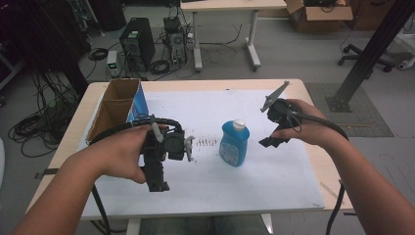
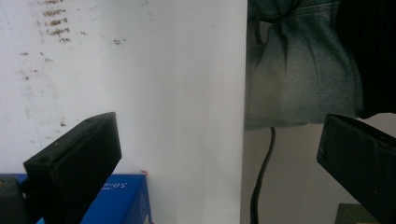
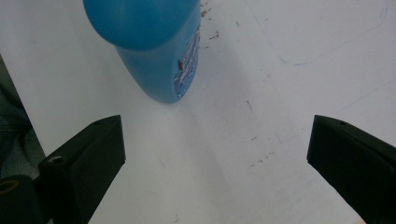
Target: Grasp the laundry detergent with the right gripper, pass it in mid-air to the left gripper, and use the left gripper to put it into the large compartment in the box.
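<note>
Blue bottle point(image 1: 234, 143) with a white cap stands upright on the white sheet point(image 1: 274, 181) that covers the bench point(image 1: 313, 95), a little right of the middle. Just left of it the sheet bears a patch of small dark marks. The right tool point(image 1: 272, 136) hangs just right of the bottle, apart from it, held in the person's right hand point(image 1: 306, 128); in the right gripper view its jaws stand wide apart with nothing between them, and the bottle point(image 3: 154, 46) lies ahead toward the left jaw, clear of both. The left tool point(image 1: 157, 181) is held in the left hand point(image 1: 120, 154) over the near left part of the sheet, well apart from the bottle. In the left gripper view its jaws are also spread wide and bare, looking across the sheet's near edge to the person's jeans point(image 2: 303, 70). An open cardboard box point(image 1: 117, 105) with a blue side sits at the far left of the bench.
</note>
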